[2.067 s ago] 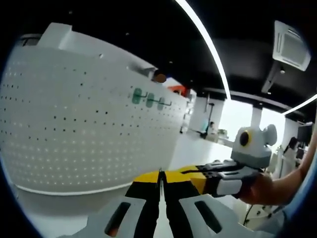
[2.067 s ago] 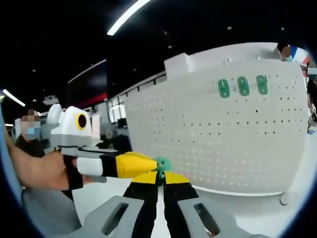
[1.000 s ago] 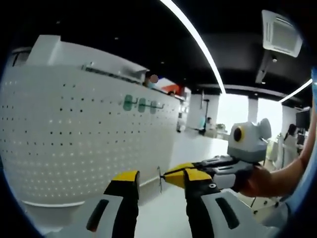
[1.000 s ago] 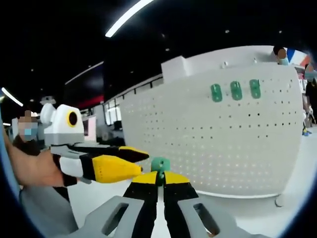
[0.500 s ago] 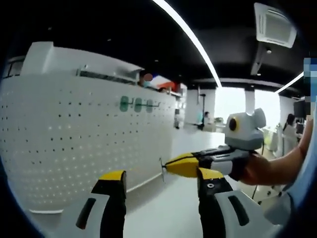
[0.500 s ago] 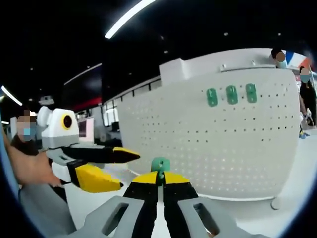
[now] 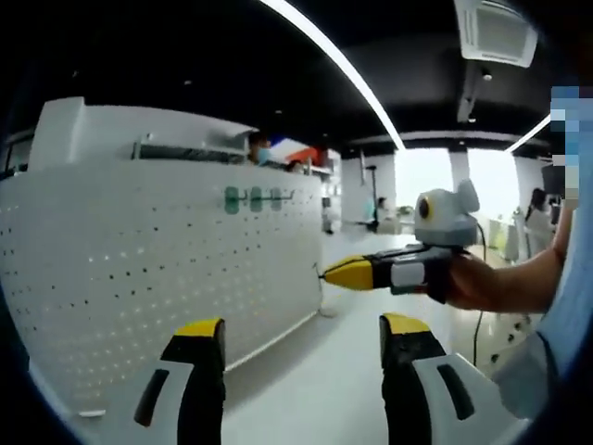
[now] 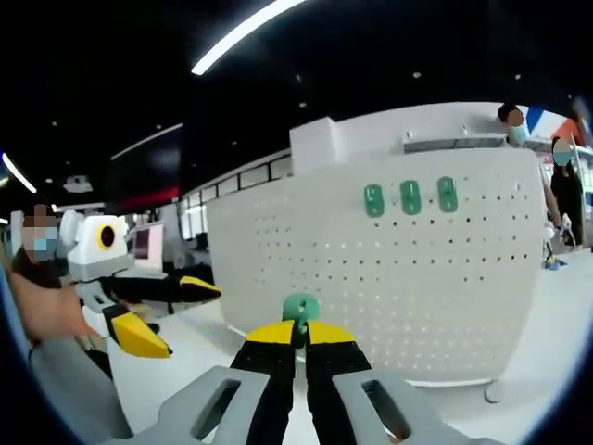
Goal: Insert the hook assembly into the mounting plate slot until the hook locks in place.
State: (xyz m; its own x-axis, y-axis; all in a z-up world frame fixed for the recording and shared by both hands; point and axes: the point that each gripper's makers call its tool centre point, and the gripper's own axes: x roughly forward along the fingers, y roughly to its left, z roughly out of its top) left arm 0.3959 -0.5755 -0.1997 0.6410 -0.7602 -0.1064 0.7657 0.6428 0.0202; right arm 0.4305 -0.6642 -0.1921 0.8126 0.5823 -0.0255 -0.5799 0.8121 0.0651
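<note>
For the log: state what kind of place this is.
Probably an open-plan office or lab used as a test area: a freestanding white pegboard with green hooks on a white table, ceiling strip lights, a ceiling air-conditioning unit.

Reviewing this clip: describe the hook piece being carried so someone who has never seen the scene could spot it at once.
Start at the big white pegboard standing upright, with three green hooks in a row near its top. In front of it, the right gripper is shut on a fourth green hook, the one off the board.
</note>
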